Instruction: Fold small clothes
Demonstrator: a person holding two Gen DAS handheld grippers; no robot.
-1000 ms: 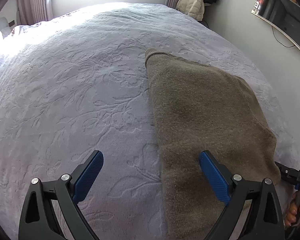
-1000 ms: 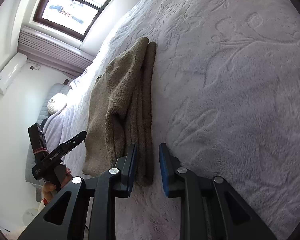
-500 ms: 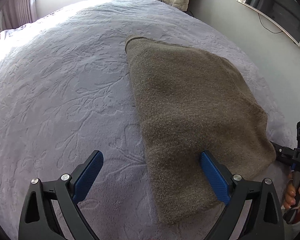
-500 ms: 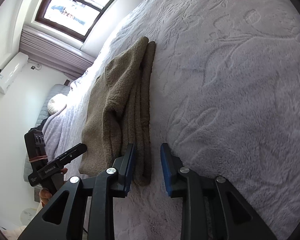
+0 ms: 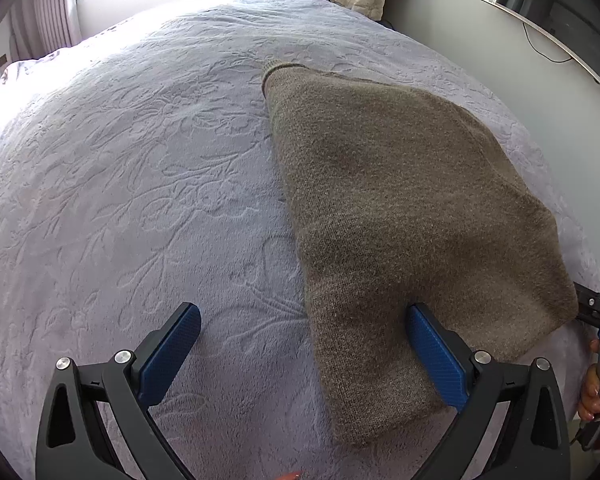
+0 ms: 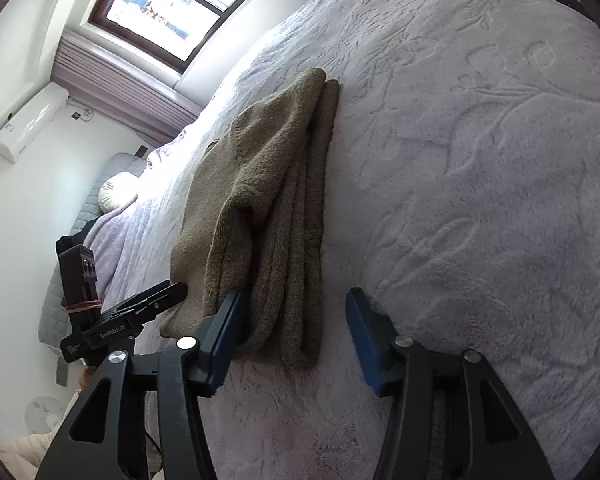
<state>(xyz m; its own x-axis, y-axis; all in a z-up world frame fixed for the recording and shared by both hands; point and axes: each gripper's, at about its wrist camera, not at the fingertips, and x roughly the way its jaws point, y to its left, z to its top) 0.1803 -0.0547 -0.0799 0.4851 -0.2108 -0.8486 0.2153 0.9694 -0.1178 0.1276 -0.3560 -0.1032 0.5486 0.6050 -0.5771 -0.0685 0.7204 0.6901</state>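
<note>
**Folded sweater on bed, both claws open**

The brown sweater [image 5: 400, 216] lies folded on the lavender embossed bedspread [image 5: 140, 184]. Left claw [image 5: 300, 356] gapes wide, gripping nothing; its right finger rests on the sweater's near edge. Right claw [image 6: 296, 340] stands open, holding nothing, its left finger against the folded layers' end.

Brown knit sweater [image 5: 400, 208] — folded in layers; flat on bedspread [image 5: 140, 180].
</note>
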